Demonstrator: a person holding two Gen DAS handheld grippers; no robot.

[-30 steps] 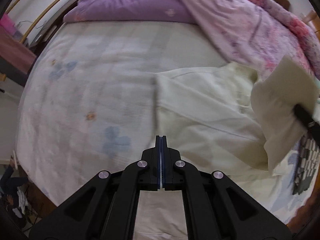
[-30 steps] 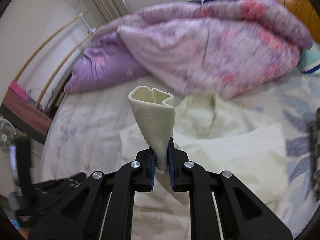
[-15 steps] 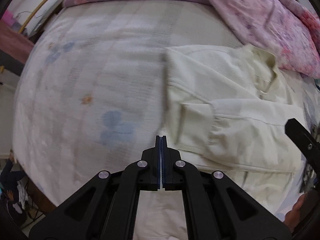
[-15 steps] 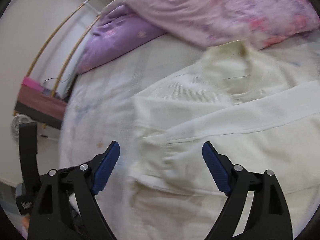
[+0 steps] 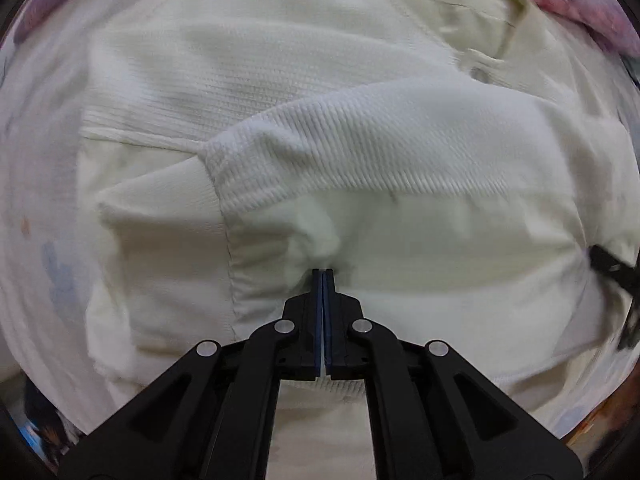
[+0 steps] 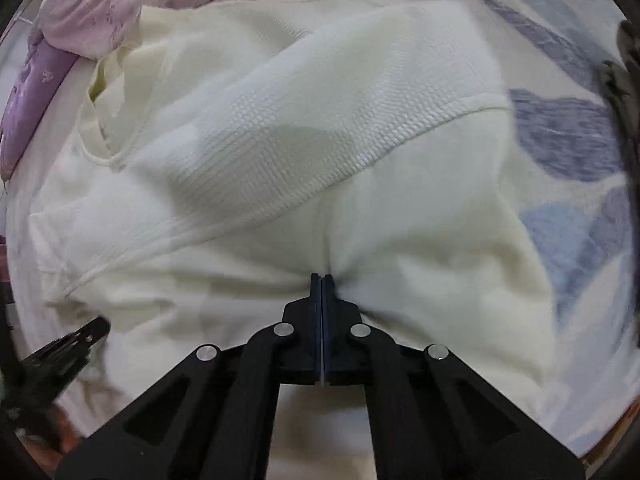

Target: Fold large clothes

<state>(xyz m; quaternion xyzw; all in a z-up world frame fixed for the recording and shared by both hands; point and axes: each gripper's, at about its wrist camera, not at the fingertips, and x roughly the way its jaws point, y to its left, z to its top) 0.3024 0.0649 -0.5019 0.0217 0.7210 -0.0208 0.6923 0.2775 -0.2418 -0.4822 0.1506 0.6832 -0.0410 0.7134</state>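
Cream waffle-knit long-sleeved top [image 5: 360, 128] lies flat on the bed, filling both wrist views. Collar sits at 1 o'clock in the left view, 10 o'clock in the right view. One ribbed sleeve [image 5: 400, 152] is folded across the chest, running roughly 9-to-3 in the left view; its cuff end sits near 9 o'clock. The top's long axis, collar to hem, runs about 12-to-6 in the left view, with the hem toward the bottom edge under the gripper.

Left gripper [image 5: 322, 276] points down, jaws pressed together, tips touching or pinching the fabric just below the folded sleeve; a small pucker gathers right at the tips. Right gripper [image 6: 321, 280] likewise has its jaws together, having just closed, with a crease of cloth running up to 12 o'clock from its tips. Whether either actually holds a fold between the pads cannot be told.

Each gripper's tip shows in the other view: right one at 3 o'clock [image 5: 612, 268], left one at 8 o'clock [image 6: 68, 344]. So both sit on one line across the lower body, left nearer the cuff side. Likely next: lifting the hem toward the collar.

Pale floral bedsheet [image 6: 568, 136] surrounds the top; pink-purple quilt [image 6: 92, 12] lies at 10–11 o'clock.
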